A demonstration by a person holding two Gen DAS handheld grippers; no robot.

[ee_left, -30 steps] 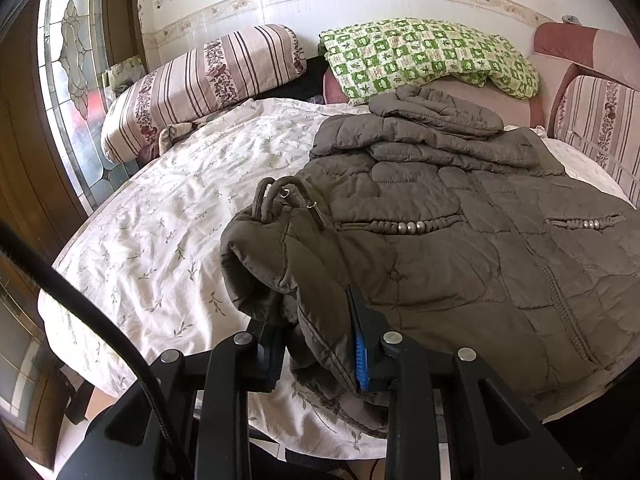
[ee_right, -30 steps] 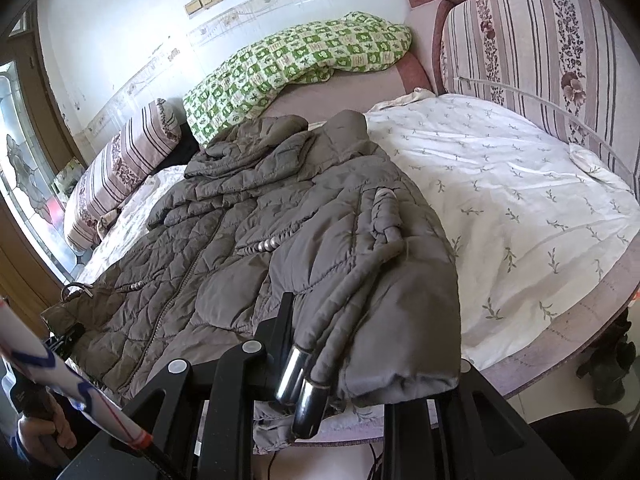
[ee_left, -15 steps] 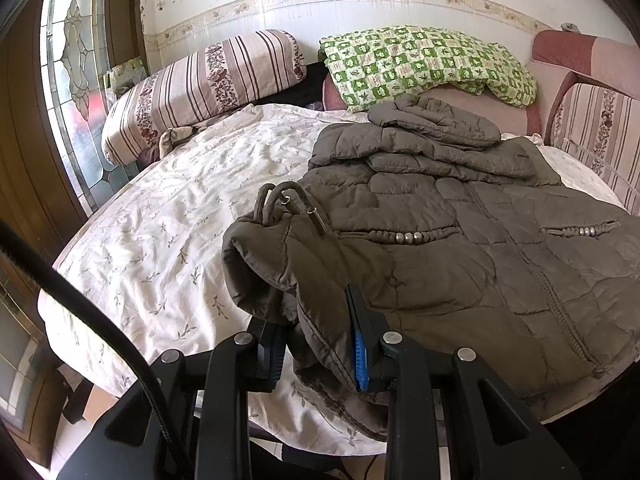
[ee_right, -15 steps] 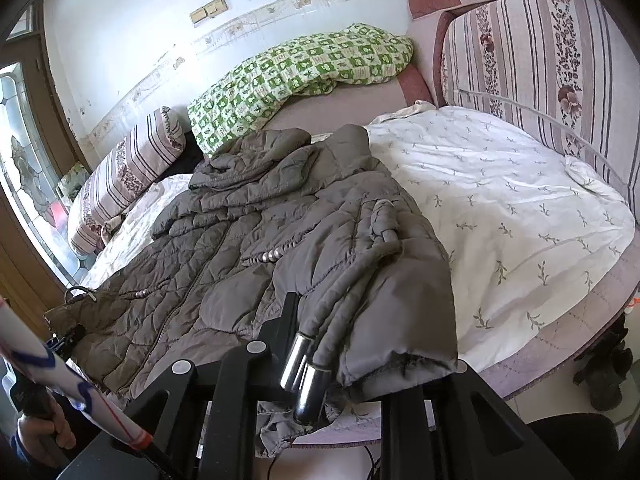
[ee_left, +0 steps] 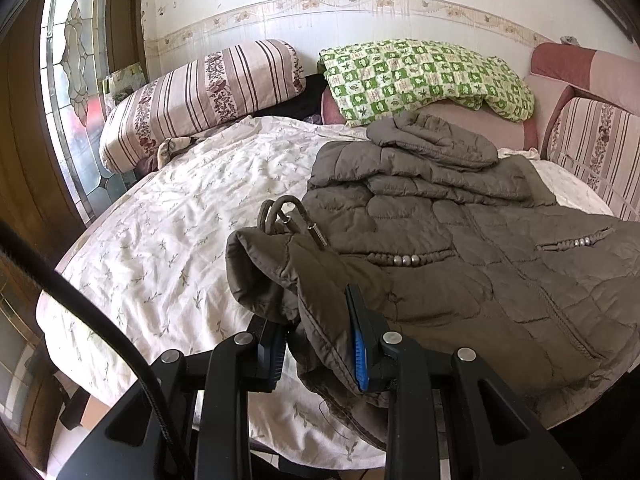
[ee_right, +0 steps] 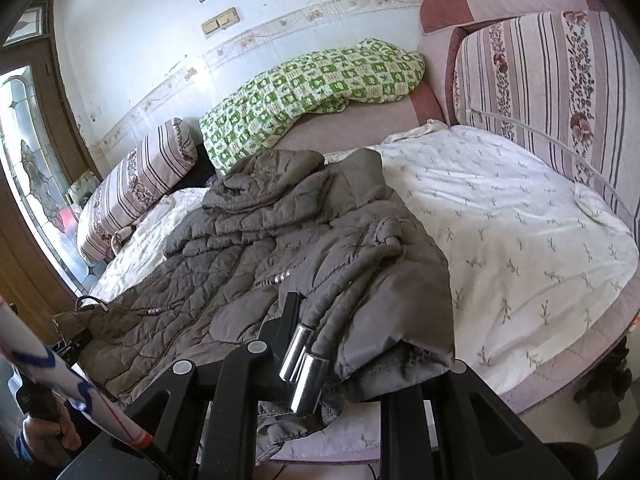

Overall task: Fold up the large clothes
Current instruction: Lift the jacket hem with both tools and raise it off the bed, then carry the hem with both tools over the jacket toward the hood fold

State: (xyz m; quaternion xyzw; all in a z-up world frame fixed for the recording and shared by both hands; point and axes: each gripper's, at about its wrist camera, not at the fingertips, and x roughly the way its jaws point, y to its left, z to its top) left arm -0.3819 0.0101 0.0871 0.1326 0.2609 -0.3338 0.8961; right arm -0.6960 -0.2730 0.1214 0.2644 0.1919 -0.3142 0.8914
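A brown quilted jacket (ee_left: 472,280) lies spread on the bed, hood toward the pillows. My left gripper (ee_left: 316,344) is shut on its near left hem corner, which bunches up between the blue pads. In the right wrist view the jacket (ee_right: 248,264) runs off to the left. My right gripper (ee_right: 352,356) is shut on the near right hem corner. Fabric drapes over and hides its right finger. Two drawcords with metal ends (ee_right: 304,364) hang beside the left finger. The left gripper (ee_right: 74,340) shows at the far left edge, on the other corner.
The round bed (ee_left: 168,240) has a white floral sheet (ee_right: 520,232). At its head are a striped bolster (ee_left: 200,92), a green checked quilt (ee_left: 420,76) and a striped headboard cushion (ee_right: 552,92). A stained-glass door (ee_left: 72,80) stands left. A hand (ee_right: 44,436) is at lower left.
The right gripper has risen a little with its hem corner still gripped. The left gripper has hardly moved.
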